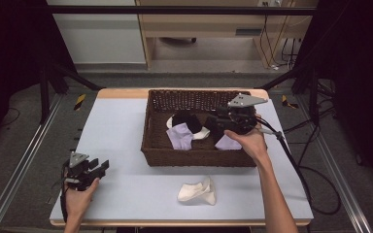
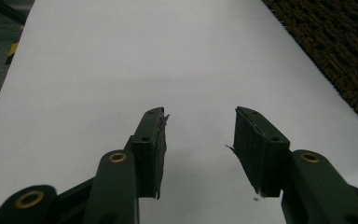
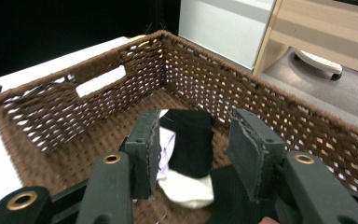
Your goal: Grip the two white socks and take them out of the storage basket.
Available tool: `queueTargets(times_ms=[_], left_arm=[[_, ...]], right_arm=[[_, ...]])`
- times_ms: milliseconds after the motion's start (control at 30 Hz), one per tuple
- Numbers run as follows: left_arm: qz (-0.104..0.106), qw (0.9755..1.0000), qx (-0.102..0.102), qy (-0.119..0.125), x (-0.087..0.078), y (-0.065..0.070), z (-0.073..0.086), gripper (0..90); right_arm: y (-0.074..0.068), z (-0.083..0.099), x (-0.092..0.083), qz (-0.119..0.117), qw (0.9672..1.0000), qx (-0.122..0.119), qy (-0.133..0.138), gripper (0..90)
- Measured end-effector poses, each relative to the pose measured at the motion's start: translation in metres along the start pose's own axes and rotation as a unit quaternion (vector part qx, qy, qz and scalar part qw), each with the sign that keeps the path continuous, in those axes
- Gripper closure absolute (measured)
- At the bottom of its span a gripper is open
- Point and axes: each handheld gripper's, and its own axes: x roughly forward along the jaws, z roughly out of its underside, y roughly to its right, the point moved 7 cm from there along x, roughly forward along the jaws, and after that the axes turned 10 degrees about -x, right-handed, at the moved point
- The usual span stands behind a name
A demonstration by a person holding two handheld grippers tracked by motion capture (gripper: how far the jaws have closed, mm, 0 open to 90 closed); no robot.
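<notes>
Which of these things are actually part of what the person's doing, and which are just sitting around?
In the job:
brown woven wicker basket
black, white and lilac socks in it
cream sock on the table
right gripper, open

Lying about:
left gripper, open on the white table

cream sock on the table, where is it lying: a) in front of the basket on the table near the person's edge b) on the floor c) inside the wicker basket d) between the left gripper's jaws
a: in the high view the cream sock lies on the bare table, apart from the wicker basket and nearer the person's edge, with neither gripper touching it.
</notes>
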Motion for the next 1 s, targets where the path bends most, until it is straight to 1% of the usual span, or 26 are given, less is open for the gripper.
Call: queueTargets(times_ms=[33, 67, 133, 267, 333, 367, 400, 500, 567, 600, 633, 700, 733, 800, 867, 900, 933, 967, 1000], left_arm=[[0.0, 1.0, 0.0, 0.0, 0.0, 0.0, 0.0, 52.5], [0.001, 1.0, 0.0, -0.001, 0.0, 0.0, 0.0, 52.4], [0.002, 1.0, -0.001, -0.002, 0.001, 0.0, 0.0, 52.4], [0.002, 1.0, 0.002, -0.003, 0.001, 0.0, 0.001, 52.4], [0.004, 1.0, 0.001, -0.003, 0.001, 0.001, 0.001, 52.4], [0.004, 1.0, 0.001, -0.003, 0.001, 0.001, 0.001, 52.4], [0.005, 1.0, 0.0, -0.003, 0.002, 0.001, 0.001, 52.4], [0.005, 1.0, 0.0, -0.004, 0.002, 0.001, 0.001, 52.4], [0.005, 1.0, 0.0, -0.006, 0.003, 0.001, 0.001, 52.4], [0.006, 1.0, 0.0, -0.006, 0.004, 0.002, 0.002, 52.4], [0.006, 1.0, 0.0, -0.006, 0.004, 0.002, 0.002, 52.4], [0.007, 0.9999, -0.001, -0.008, 0.005, 0.002, 0.002, 52.4], [0.006, 0.9999, 0.0, -0.01, 0.006, 0.002, 0.003, 52.4], [0.006, 0.9999, 0.0, -0.011, 0.006, 0.002, 0.003, 52.4], [0.006, 0.9999, 0.0, -0.012, 0.006, 0.002, 0.004, 52.4], [0.006, 0.9999, 0.0, -0.012, 0.006, 0.002, 0.004, 52.4], [0.006, 0.9999, -0.001, -0.012, 0.006, 0.001, 0.003, 52.4], [0.006, 0.9999, -0.001, -0.011, 0.006, 0.001, 0.003, 52.4], [0.006, 0.9999, -0.002, -0.011, 0.006, 0.001, 0.003, 52.4]], right_arm=[[0.0, 0.0, 0.0, 0.0, 1.0, 0.0, 0.0, 53.2], [0.003, -0.003, 0.008, -0.001, 1.0, 0.001, -0.003, 52.6], [0.004, -0.006, 0.016, -0.004, 1.0, 0.001, -0.007, 51.7], [0.006, -0.007, 0.033, -0.004, 0.9996, -0.006, -0.029, 50.2], [0.006, -0.007, 0.042, -0.009, 0.9993, -0.005, -0.035, 49.9], [0.006, -0.007, 0.042, -0.009, 0.9993, -0.005, -0.035, 49.9], [0.005, -0.005, 0.051, -0.016, 0.9991, -0.006, -0.04, 49.9], [0.004, -0.003, 0.058, -0.02, 0.9988, -0.007, -0.045, 50.0], [0.003, 0.002, 0.065, -0.028, 0.9981, -0.008, -0.055, 50.4], [0.003, 0.008, 0.07, -0.035, 0.9973, -0.014, -0.063, 50.9], [0.003, 0.008, 0.07, -0.035, 0.9973, -0.014, -0.063, 50.9], [0.001, 0.015, 0.076, -0.045, 0.9959, -0.016, -0.077, 51.2], [-0.002, 0.021, 0.081, -0.052, 0.9944, -0.024, -0.088, 51.6], [-0.003, 0.024, 0.084, -0.054, 0.9938, -0.025, -0.093, 51.7], [-0.007, 0.036, 0.091, -0.069, 0.9911, -0.031, -0.11, 53.0], [-0.007, 0.036, 0.091, -0.069, 0.9911, -0.031, -0.11, 53.0], [-0.009, 0.045, 0.095, -0.08, 0.9886, -0.035, -0.123, 52.9], [-0.009, 0.045, 0.095, -0.08, 0.9886, -0.035, -0.123, 52.9], [-0.009, 0.048, 0.096, -0.079, 0.9878, -0.038, -0.129, 52.9]])
